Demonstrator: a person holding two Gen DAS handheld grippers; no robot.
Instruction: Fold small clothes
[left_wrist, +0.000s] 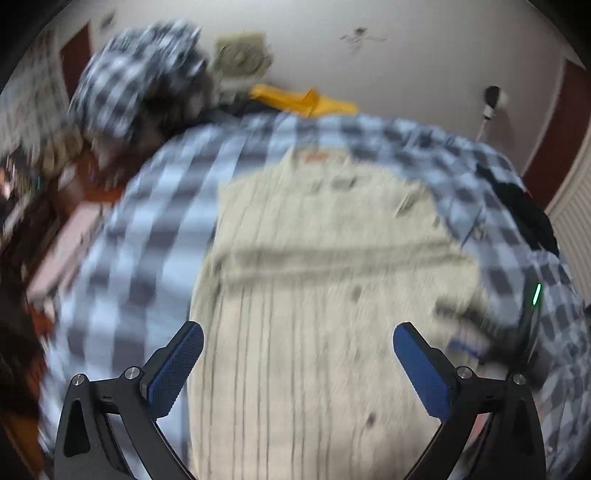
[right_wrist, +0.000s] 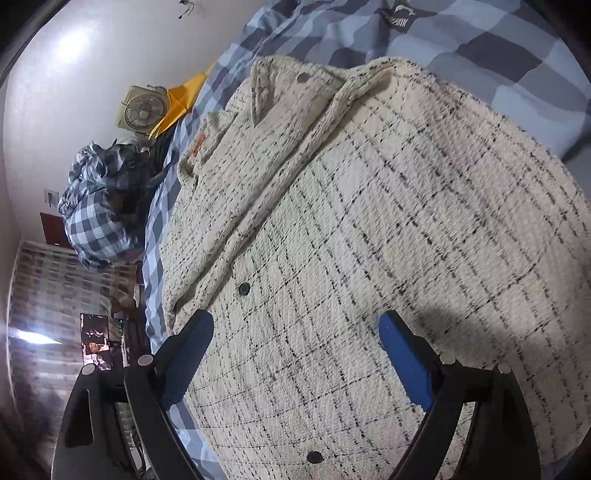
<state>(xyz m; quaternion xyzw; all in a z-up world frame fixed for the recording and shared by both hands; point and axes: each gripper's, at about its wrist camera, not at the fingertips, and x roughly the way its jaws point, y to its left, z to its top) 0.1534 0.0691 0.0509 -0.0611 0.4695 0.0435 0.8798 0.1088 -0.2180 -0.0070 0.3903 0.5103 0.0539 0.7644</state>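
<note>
jacket: cream tweed jacket (right_wrist: 369, 229) flat on checked bedsheet (right_wrist: 480, 48)
left gripper (left_wrist: 297, 363): jaws wide, empty, above jacket
right gripper (right_wrist: 295, 354): jaws wide, empty, above jacket
unclear: left view motion-blurred

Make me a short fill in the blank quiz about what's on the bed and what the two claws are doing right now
The cream tweed jacket lies on a blue ____ bedsheet.
The jacket's round buttons are ____ in colour.
Both the left claw and the right claw are ____, holding nothing.
The folded cloth beside the fan is ____.

Missing words: checked; black; open; yellow
</note>
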